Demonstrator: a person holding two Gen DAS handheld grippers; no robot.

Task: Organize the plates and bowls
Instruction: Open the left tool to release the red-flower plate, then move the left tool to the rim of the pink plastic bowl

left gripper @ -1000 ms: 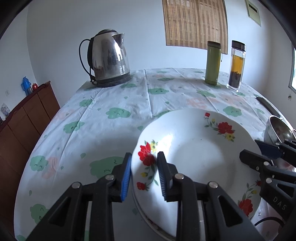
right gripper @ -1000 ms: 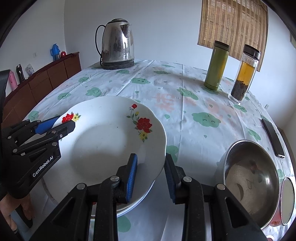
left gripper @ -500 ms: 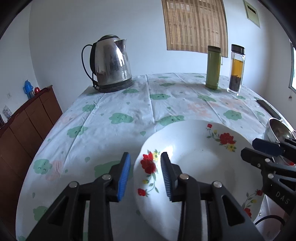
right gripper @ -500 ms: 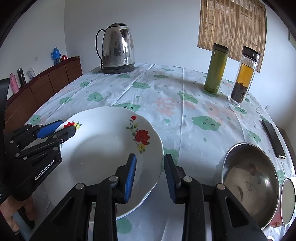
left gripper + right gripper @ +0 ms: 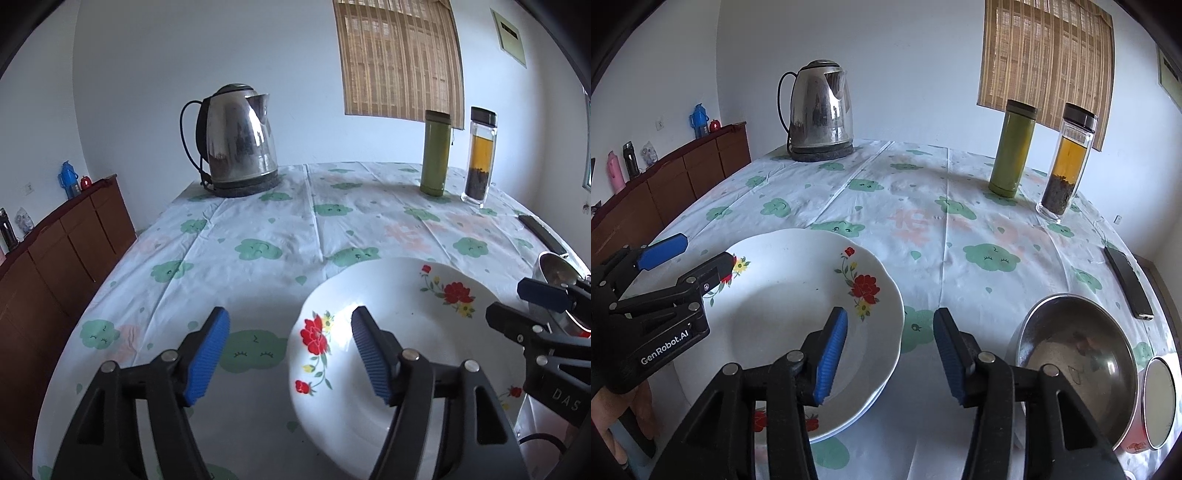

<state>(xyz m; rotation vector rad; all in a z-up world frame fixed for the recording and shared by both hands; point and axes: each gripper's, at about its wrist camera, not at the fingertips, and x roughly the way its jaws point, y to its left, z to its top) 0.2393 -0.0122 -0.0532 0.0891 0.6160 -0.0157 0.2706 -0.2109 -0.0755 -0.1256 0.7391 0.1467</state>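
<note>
1. My left gripper (image 5: 290,349) was wide open and held nothing. Its left pad stood over the tablecloth (image 5: 258,229) and its right pad over the left rim of the flowered plate (image 5: 406,332).
2. My right gripper (image 5: 890,350) was also wide open and empty. Its left pad hung over the right part of the plate, and its right pad over the cloth between the plate and the steel bowl (image 5: 1075,354).
3. The flowered plate lay flat, face up, near the table edge closest to me. It sat on top of another flowered plate (image 5: 783,421), whose rim showed under it.
4. The plate is round, so it has no long axis. The big red flower on its rim pointed to the far right of the table.
5. The steel bowl stood open side up, just beside the plates on their right. A smaller round dish (image 5: 1158,400) was near the bowl, at the right edge.
6. A kettle (image 5: 820,110) stood at the far left corner. A green flask (image 5: 1014,147) and a glass tea bottle (image 5: 1065,158) stood upright at the far right. A phone (image 5: 1128,282) lay along the right edge.
</note>
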